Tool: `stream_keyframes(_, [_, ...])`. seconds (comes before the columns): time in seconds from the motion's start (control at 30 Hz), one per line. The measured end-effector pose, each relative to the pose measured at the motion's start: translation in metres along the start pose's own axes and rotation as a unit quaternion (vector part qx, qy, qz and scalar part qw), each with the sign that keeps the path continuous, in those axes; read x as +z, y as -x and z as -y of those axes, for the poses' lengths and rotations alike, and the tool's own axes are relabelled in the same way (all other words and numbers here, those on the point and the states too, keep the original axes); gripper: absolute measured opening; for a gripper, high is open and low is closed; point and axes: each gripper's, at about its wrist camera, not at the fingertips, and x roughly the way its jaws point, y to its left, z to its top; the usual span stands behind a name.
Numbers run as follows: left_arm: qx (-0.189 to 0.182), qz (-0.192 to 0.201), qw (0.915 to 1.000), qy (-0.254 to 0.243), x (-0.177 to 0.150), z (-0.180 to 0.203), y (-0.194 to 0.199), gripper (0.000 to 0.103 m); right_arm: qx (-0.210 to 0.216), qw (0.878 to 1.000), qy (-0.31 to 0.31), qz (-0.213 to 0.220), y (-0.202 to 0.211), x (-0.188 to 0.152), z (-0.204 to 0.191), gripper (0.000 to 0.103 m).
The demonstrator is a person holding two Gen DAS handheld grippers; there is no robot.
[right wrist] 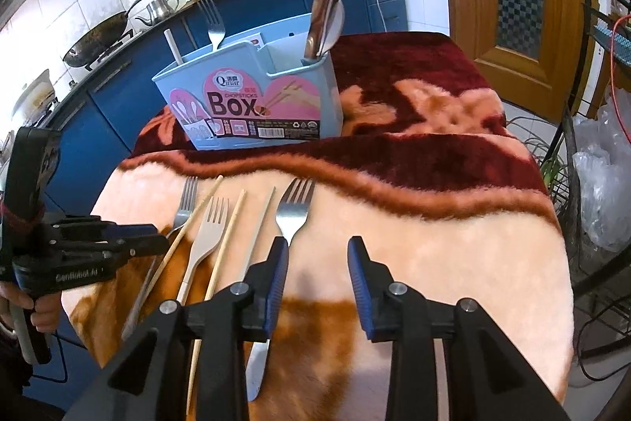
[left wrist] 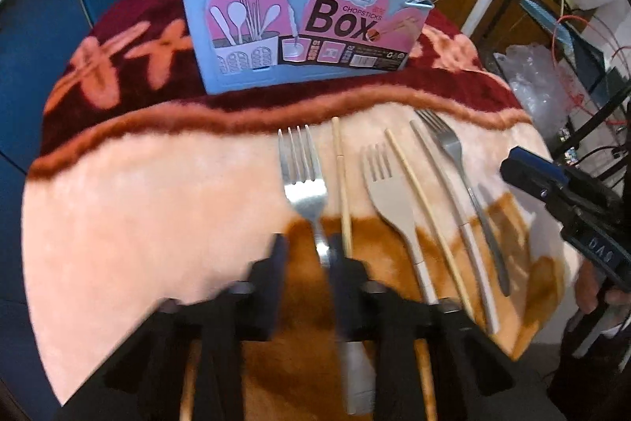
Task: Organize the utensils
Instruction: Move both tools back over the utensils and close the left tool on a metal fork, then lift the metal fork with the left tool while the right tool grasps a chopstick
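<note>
Left gripper (left wrist: 305, 251), jaws released and straddling the neck of the leftmost metal fork (left wrist: 303, 180) lying in the utensil row on the blanketed worktop (left wrist: 157, 208), poised for transfer to the blue box (left wrist: 292, 22); right gripper (right wrist: 317, 255) hovers, jaws released and empty.

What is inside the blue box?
Sticking out of the blue box are a metal fork, a white stick, and, in the small side pocket, a spoon with a brown-handled tool. Their lower ends are hidden by the box walls.
</note>
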Motion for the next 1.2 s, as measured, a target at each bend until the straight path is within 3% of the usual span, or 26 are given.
stream_keyframes(0.4, [0.008, -0.037, 0.9992, 0.008, 0.014, -0.001, -0.012, 0.007, 0.005, 1.000, 0.002, -0.020, -0.004, 0.000, -0.001, 0.036])
stream_keyframes(0.7, [-0.056, -0.023, 0.9964, 0.060, 0.013, -0.023, -0.008, 0.003, 0.015, 0.998, 0.017, -0.065, -0.016, 0.005, -0.014, 0.037])
stream_keyframes(0.87, [-0.092, 0.061, 0.9915, 0.069, 0.005, -0.034, 0.028, 0.003, 0.007, 0.995, 0.033, -0.093, -0.031, 0.009, -0.023, 0.037])
stream_keyframes(1.07, [-0.086, 0.169, 0.9792, 0.072, -0.007, -0.041, 0.054, 0.003, -0.020, 0.994, 0.039, -0.096, -0.048, 0.017, -0.027, 0.037])
stream_keyframes(1.2, [-0.080, 0.210, 0.9718, 0.071, -0.009, -0.043, 0.062, 0.003, -0.017, 0.996, 0.037, -0.085, -0.054, 0.023, -0.027, 0.039])
